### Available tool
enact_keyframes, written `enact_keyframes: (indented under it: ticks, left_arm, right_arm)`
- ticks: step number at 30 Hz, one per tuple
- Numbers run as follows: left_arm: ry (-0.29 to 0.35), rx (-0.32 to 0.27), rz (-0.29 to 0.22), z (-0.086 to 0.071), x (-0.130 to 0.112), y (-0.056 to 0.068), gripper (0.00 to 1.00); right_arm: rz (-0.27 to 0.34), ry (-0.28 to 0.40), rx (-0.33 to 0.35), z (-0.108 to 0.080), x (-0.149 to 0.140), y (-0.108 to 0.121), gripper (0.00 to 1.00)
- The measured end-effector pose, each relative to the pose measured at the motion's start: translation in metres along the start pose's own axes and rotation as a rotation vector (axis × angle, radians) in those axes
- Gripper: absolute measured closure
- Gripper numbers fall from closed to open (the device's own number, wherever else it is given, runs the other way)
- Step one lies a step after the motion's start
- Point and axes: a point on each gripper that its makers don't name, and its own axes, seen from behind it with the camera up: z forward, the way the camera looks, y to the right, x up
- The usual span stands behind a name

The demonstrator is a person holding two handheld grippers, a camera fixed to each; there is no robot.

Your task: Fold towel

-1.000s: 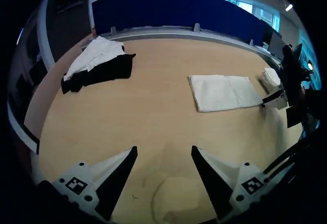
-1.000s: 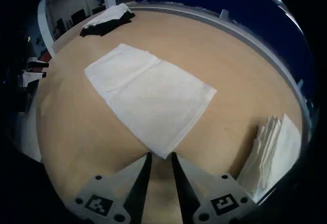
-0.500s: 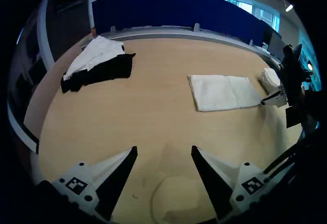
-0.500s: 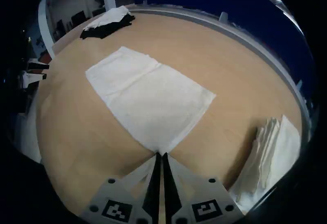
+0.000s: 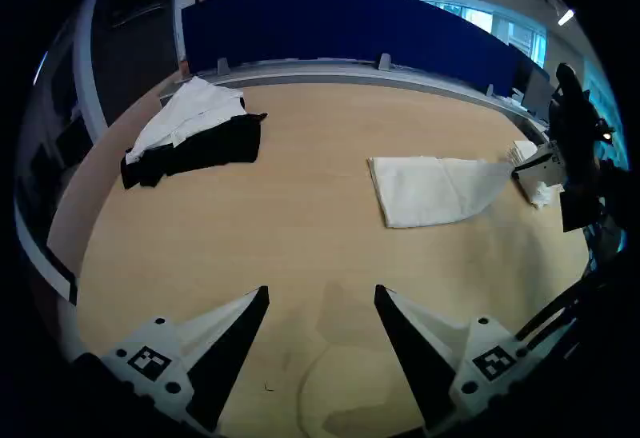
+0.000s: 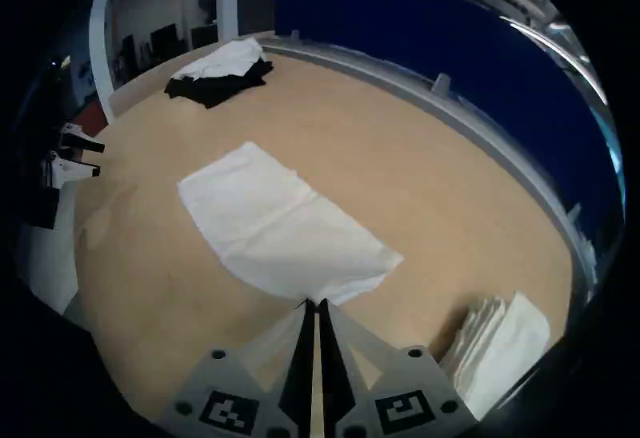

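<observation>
Right gripper view: right gripper (image 6: 314, 302) clamped on towel (image 6: 280, 230) near corner.
Left gripper (image 5: 320, 290): fingers apart, empty, near bench (image 5: 304, 198) edge.
Handling: probably light, limp; grasp corners.

White rectangular towel (image 6: 272, 230), creased across its middle, lies mid-way across the worktop (image 6: 448, 190); one corner raised off it.
</observation>
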Motion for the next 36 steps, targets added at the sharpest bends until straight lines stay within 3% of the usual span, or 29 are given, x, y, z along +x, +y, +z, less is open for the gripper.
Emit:
enact_keyframes:
  ticks: [6, 20, 29, 36]
  left_arm:
    - [0.016, -0.007, -0.002, -0.004, 0.005, -0.001, 0.02]
    - [0.036, -0.026, -0.007, -0.008, 0.01, 0.0, 0.02]
    - [0.06, -0.021, -0.039, -0.014, 0.015, -0.007, 0.02]
    - [0.08, -0.001, -0.046, -0.017, 0.018, -0.016, 0.02]
  right_arm:
    - [-0.051, 0.038, -0.012, -0.001, 0.041, 0.004, 0.96]
    - [-0.115, 0.027, 0.002, 0.009, 0.065, -0.007, 0.96]
    - [-0.199, 0.033, 0.045, 0.027, 0.098, -0.036, 0.96]
    - [-0.299, 0.027, 0.106, 0.053, 0.123, -0.075, 0.96]
